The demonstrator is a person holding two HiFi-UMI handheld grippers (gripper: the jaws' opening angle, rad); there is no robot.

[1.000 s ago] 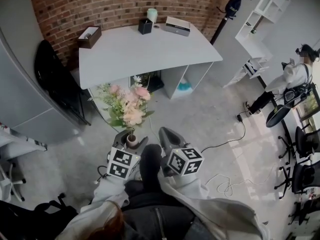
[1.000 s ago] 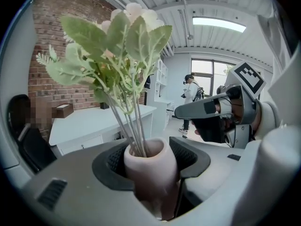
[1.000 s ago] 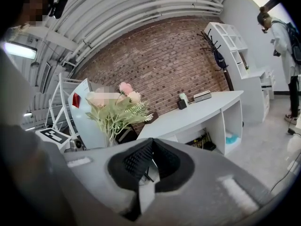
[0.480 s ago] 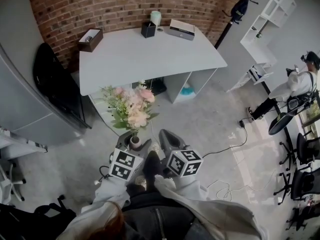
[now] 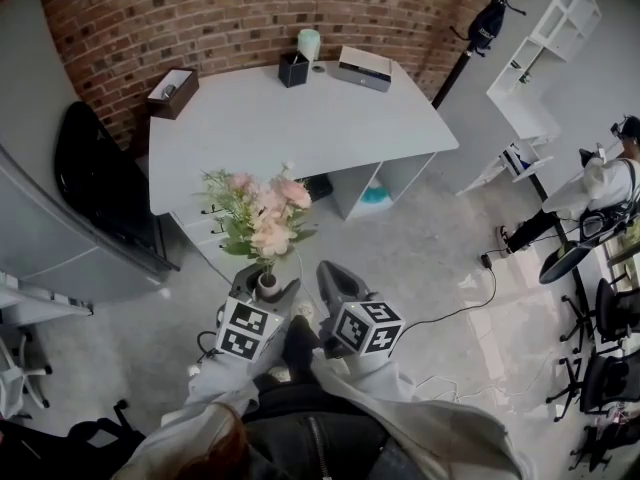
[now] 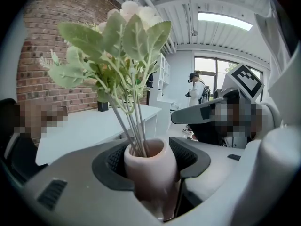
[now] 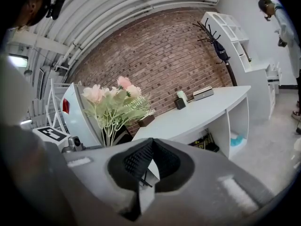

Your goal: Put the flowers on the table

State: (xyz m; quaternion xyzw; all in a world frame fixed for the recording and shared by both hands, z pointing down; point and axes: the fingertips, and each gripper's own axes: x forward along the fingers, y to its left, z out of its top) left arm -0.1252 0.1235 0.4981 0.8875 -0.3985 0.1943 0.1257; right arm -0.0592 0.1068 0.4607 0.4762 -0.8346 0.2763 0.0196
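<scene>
A bunch of pink and cream flowers with green leaves stands in a small pale pink vase. My left gripper is shut on that vase and carries it upright above the floor; in the left gripper view the vase sits pressed between the two black pads. My right gripper floats beside it, shut, nothing between its pads. The grey table stands ahead against the brick wall, its near edge just beyond the blooms. From the right gripper view the flowers show at left.
On the table's far side sit a brown box, a black cup, a pale green jar and a flat grey box. A dark chair stands left of the table. Cables trail on the floor; a person is at far right.
Both grippers and the flowers have come closer to the table; its near edge now lies right behind the blooms. The person at right has drifted farther toward the edge.
</scene>
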